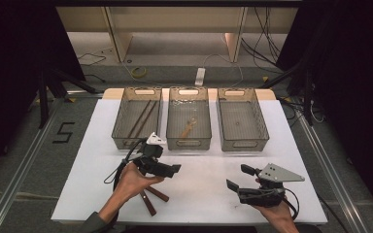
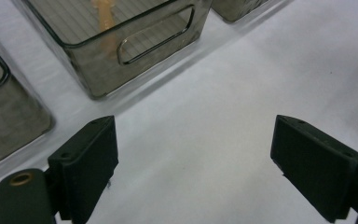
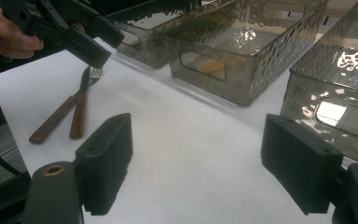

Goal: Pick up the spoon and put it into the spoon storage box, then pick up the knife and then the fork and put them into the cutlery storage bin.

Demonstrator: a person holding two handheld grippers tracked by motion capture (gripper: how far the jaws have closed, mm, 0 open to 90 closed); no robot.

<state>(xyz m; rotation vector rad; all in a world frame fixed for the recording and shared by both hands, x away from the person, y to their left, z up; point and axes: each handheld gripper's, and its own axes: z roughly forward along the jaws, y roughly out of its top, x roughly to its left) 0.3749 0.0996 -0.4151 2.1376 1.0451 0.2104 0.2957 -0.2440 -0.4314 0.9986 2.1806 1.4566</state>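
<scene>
Surface: white table top [image 1: 204, 170] with three clear bins at its far side.
Left bin [image 1: 137, 118]: I see dark sticks inside.
Middle bin [image 1: 189, 118]: holds a pale wooden utensil [image 1: 188, 129].
Right bin [image 1: 241, 119]: clear.
Fork and knife [image 3: 77, 109]: wooden-handled, side by side on the table, under my left gripper.
Left gripper [image 1: 174, 170]: jaws spread, nothing between them.
Right gripper [image 1: 240, 177]: jaws spread, nothing held, well apart from the cutlery.
</scene>
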